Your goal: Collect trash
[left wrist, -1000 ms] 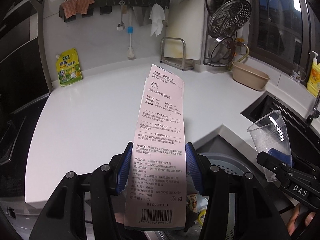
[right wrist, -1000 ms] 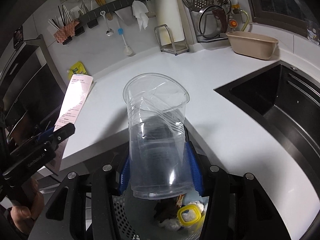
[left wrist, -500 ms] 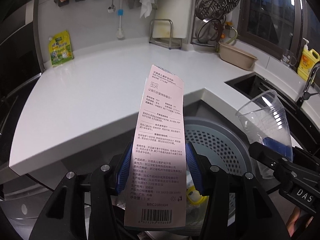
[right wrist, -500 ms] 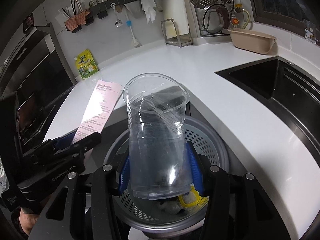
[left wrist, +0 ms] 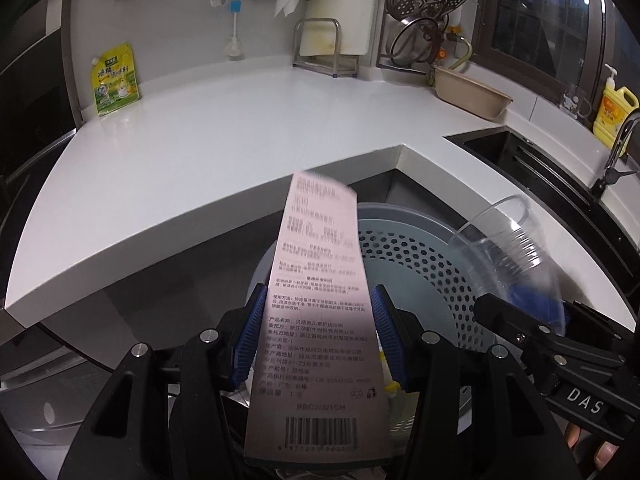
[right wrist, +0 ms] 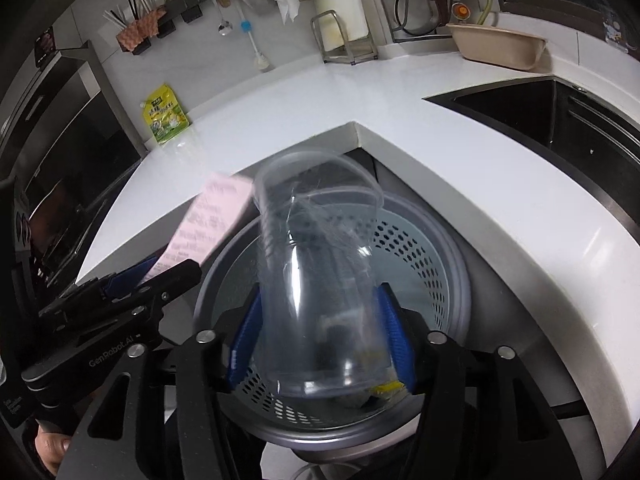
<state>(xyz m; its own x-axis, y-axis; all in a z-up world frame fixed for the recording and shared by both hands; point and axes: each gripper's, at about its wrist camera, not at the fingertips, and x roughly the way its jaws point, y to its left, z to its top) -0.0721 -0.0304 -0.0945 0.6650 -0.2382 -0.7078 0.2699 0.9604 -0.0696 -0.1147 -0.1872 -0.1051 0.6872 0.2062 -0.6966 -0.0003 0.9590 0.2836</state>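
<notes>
Trash first: a long pink printed paper slip (left wrist: 320,320) and a crumpled clear plastic cup (right wrist: 320,288) both hang over the round grey perforated bin (right wrist: 424,256) beside the white table (left wrist: 240,128). Best to release only once each is well inside the rim. Left tool (left wrist: 318,332) pinches the slip; right tool (right wrist: 320,336) squeezes the cup.

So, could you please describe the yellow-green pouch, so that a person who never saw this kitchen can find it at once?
Start from the white L-shaped countertop and follow it to its far left end, beside the dark oven front. There the pouch leans upright against the wall. It is the only yellow-green soft packet with a corner spout; the other yellow item, a pump bottle, stands far right by the sink.
</notes>
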